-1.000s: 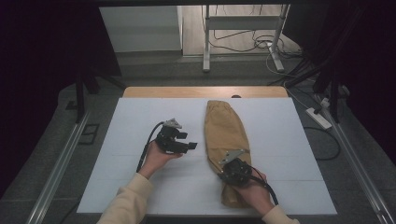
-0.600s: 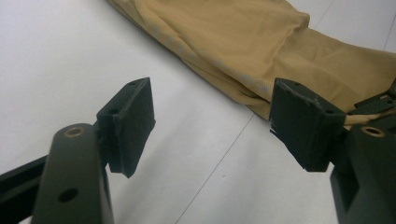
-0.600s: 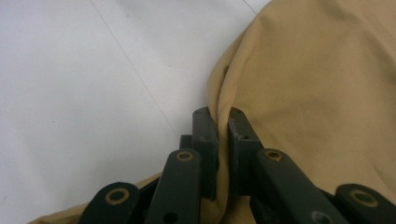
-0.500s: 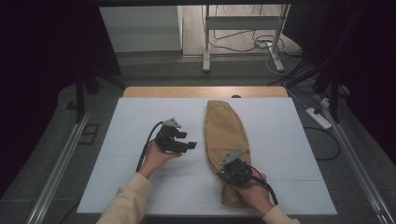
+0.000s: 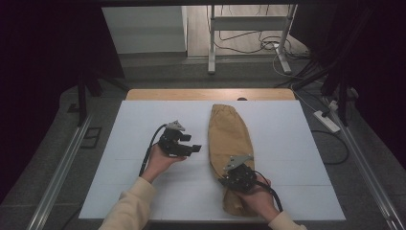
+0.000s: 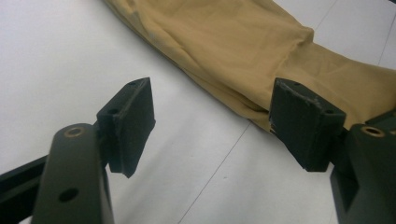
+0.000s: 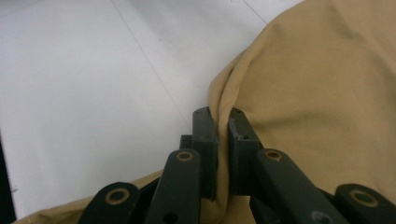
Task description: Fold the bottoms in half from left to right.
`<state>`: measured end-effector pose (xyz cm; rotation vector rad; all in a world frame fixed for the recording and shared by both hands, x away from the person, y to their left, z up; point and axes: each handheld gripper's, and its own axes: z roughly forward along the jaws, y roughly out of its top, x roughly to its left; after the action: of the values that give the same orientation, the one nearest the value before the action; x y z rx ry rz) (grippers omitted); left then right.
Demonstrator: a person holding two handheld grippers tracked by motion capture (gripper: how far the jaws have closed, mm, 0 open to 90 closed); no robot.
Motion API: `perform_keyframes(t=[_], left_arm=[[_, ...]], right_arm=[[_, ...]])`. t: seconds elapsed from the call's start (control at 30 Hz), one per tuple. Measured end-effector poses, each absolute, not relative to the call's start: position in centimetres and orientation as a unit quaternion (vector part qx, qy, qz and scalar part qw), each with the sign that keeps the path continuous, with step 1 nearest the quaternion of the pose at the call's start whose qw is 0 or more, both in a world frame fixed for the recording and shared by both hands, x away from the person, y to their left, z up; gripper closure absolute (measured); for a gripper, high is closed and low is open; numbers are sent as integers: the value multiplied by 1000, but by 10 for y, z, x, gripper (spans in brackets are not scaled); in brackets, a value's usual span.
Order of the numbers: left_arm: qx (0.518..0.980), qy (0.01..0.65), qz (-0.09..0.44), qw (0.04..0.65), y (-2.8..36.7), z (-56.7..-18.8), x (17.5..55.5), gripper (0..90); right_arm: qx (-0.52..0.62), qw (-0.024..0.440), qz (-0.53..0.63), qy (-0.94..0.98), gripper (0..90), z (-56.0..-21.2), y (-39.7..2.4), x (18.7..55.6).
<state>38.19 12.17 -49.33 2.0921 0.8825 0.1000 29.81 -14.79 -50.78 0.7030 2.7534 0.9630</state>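
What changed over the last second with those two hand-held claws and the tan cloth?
The right gripper has just been closing its jaws and now pinches a fold at the edge of the tan cloth. The left gripper stayed open beside it, and both hands kept their places.

Cream sleeves (image 5: 128, 206) cover both forearms; black two-jaw grippers, left (image 5: 194, 149) and right (image 5: 224, 178), carry grey three-cornered plates, brass-ringed pivots, black cables.

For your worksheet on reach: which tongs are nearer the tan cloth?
Right. The right tongs are shut on a fold at the tan cloth's edge. The left tongs stand open beside it, over the table, not touching.
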Motion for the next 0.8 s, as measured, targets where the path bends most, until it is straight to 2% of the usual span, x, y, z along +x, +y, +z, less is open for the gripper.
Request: perform_keyframes(t=[0.8], left_arm=[[834,355,40,421,123,-494,382,308]], right_arm=[[206,45,338,917,839,-510,-132,289]])
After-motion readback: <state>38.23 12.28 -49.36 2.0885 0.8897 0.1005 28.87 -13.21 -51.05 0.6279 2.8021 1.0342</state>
